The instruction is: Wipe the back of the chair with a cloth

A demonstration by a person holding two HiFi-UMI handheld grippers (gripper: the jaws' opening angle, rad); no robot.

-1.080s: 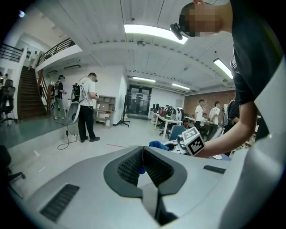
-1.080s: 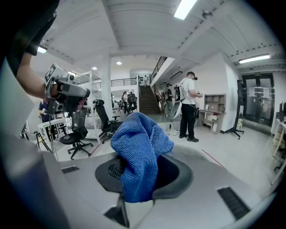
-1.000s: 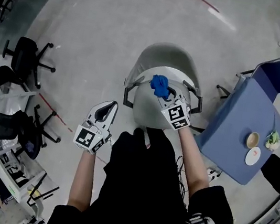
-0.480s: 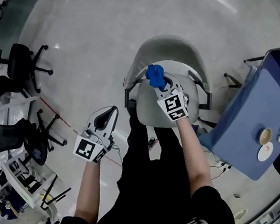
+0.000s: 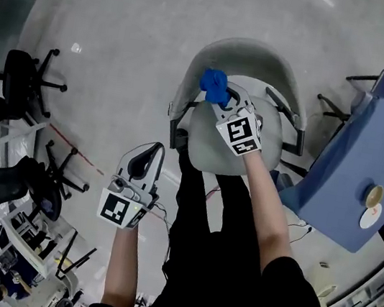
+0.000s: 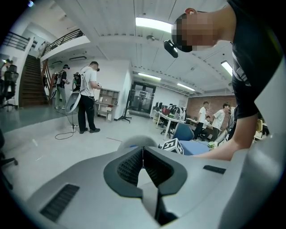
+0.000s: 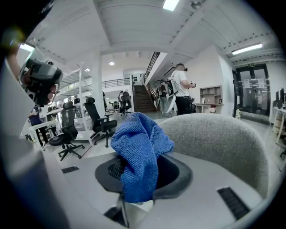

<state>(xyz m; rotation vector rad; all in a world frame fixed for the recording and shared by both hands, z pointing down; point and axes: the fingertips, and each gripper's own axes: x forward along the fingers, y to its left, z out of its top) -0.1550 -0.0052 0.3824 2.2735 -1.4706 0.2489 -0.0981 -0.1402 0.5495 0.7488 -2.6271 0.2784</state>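
**Blue cloth meeting the chair back's upper edge**

From the head view, the right gripper [image 5: 219, 101] is pressing a bunched blue cloth [image 5: 214, 83] against the grey chair [image 5: 247, 52], at about 10 o'clock on its curved back. The right gripper view shows more: the jaws are clamping the cloth [image 7: 138, 152], and the woven backrest [image 7: 214, 138] is rising just behind it at 3 o'clock.

The left gripper [image 5: 152, 150] is hanging beside the seat at 8 o'clock, off the chair. Its own view shows the jaws pressed together with nothing between them.

Each gripper's cube is showing only black-and-white squares.

Bare floor [image 5: 124, 36] is lying open from 9 to 12 o'clock. A blue table [image 5: 341, 174] is crowding the chair at 3 o'clock.
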